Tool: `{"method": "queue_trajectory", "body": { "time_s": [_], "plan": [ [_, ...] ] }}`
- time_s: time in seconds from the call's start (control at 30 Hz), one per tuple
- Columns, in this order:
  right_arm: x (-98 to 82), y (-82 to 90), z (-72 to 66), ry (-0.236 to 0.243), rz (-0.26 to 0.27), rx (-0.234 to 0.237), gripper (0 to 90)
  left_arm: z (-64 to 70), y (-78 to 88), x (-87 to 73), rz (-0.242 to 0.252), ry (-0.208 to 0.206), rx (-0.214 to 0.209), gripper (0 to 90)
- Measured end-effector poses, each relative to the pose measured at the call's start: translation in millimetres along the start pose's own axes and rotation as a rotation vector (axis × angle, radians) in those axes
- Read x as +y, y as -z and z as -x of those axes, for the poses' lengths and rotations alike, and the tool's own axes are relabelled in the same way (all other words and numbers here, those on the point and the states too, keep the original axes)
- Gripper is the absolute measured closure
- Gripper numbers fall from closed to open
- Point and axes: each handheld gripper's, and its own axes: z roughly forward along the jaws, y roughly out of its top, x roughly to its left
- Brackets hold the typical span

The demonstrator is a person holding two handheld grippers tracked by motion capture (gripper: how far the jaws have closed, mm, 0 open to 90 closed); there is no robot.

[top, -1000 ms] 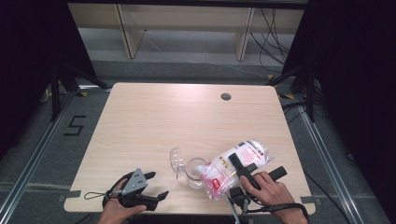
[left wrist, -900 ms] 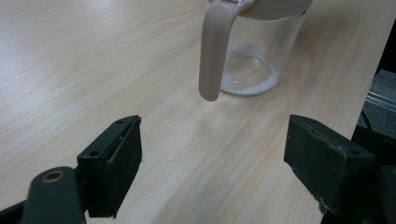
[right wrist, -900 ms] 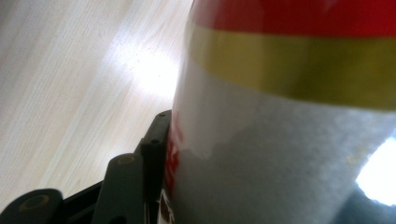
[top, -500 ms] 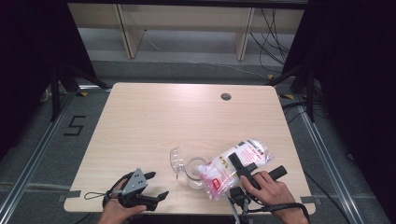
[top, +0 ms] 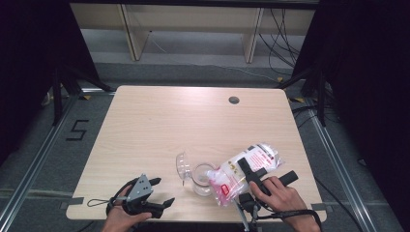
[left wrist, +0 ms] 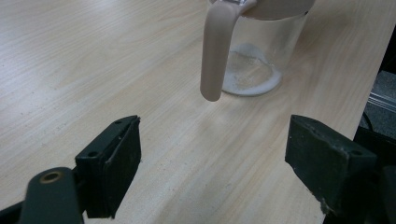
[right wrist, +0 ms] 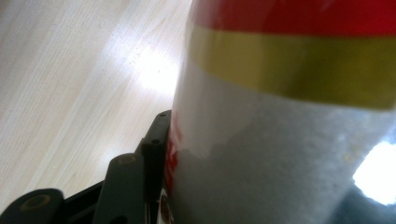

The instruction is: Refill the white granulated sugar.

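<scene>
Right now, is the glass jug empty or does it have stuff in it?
Nearly empty. The jug stands upright, with just a thin white powdery layer on its bottom; its clear walls above show bare.

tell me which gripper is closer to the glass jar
Right. The right gripper holds the white bag tipped against the glass jar; the left gripper sits open, apart, off to its left.

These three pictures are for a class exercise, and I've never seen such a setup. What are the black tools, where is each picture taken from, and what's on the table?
A person sits at a wooden table, holding a two-jaw gripper in each hand. The high view looks down from above; each of the other two comes from a camera riding on one gripper. The left gripper, jaws open, faces a clear jug with a beige handle and some white powder at its bottom. The right gripper grips a plastic bag of white grains, tilted toward the jug. A clear lid stands beside it.
</scene>
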Motion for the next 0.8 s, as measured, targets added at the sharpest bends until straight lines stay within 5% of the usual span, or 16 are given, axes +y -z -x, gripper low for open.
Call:
{"method": "queue_trajectory", "body": {
  "time_s": [0.03, 0.07, 0.3, 0.37, 0.47, 0.53, 0.7, 0.8],
  "plan": [
    [0.1, 0.1, 0.0, 0.001, 0.0, 0.0, 51.1, 0.0, 0.1, 0.0, 0.0, 0.0, -0.001, 18.1],
    [-0.6, 1.4, 3.6, 0.06, -0.02, 0.002, 51.1, -0.2, 0.0, -0.1, 0.0, 0.0, 0.0, 18.0],
    [-0.5, 1.6, 4.8, 0.07, -0.015, 0.0, 51.3, -0.1, 0.2, -0.1, 0.002, 0.003, 0.003, 17.8],
    [-1.6, 0.8, 7.1, 0.106, -0.005, -0.002, 51.3, -0.8, 1.4, 0.8, -0.004, -0.007, 0.003, 17.8],
    [-2.7, 0.4, 6.8, 0.095, -0.005, 0.002, 51.4, -2.5, 1.5, 1.4, 0.004, -0.031, 0.001, 17.8],
    [-2.9, 0.1, 7.5, 0.108, -0.009, 0.002, 51.4, -0.4, 1.5, 0.6, 0.001, 0.004, 0.009, 17.7],
    [-2.4, 0.4, 7.7, 0.106, -0.005, 0.002, 51.5, -0.7, 1.4, 0.7, 0.001, 0.003, 0.01, 17.7],
    [-1.7, 1.3, 9.2, 0.125, -0.004, 0.002, 51.5, -3.2, 1.6, 1.0, -0.001, -0.025, 0.005, 17.7]
  ]
}}
